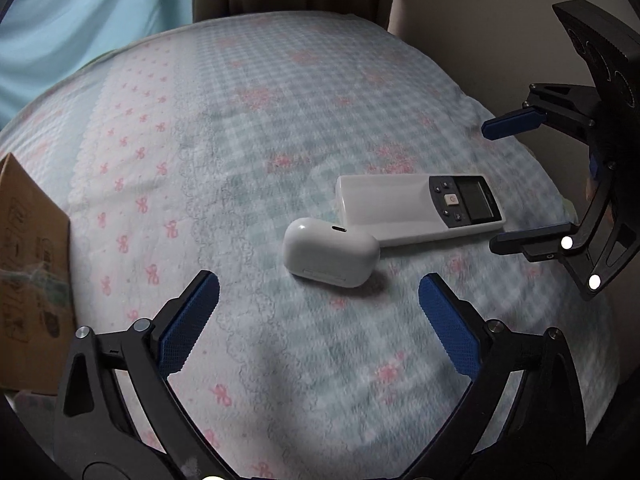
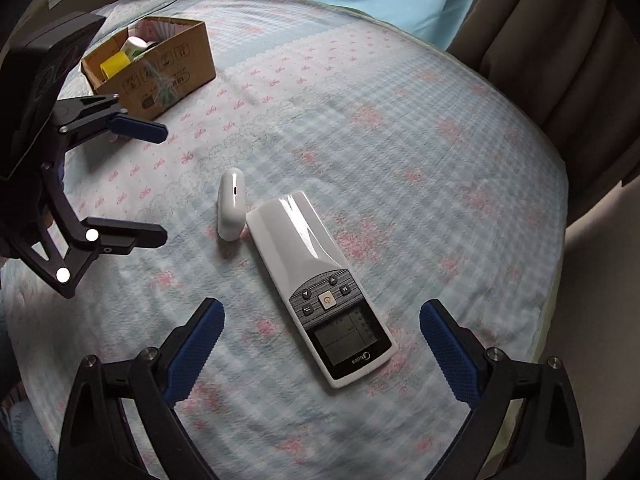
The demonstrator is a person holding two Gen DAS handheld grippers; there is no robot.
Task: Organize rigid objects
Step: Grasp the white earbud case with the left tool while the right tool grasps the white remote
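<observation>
While the left gripper (image 1: 319,302) hangs over the patterned bedspread (image 1: 248,128) with its blue-padded fingers (image 1: 188,328) spread wide and nothing between them, a white earbud case (image 1: 331,254) lies just ahead, touching the near end of a white remote control (image 1: 416,208); the right gripper (image 1: 494,184) shows at the right, also spread, and a cardboard box (image 1: 28,264) sits at the left edge. From the right wrist, that gripper (image 2: 320,338) is wide apart and empty above the remote's (image 2: 320,292) screen end, the case (image 2: 231,210) beside its far end, the box (image 2: 160,68) holding items beyond.
</observation>
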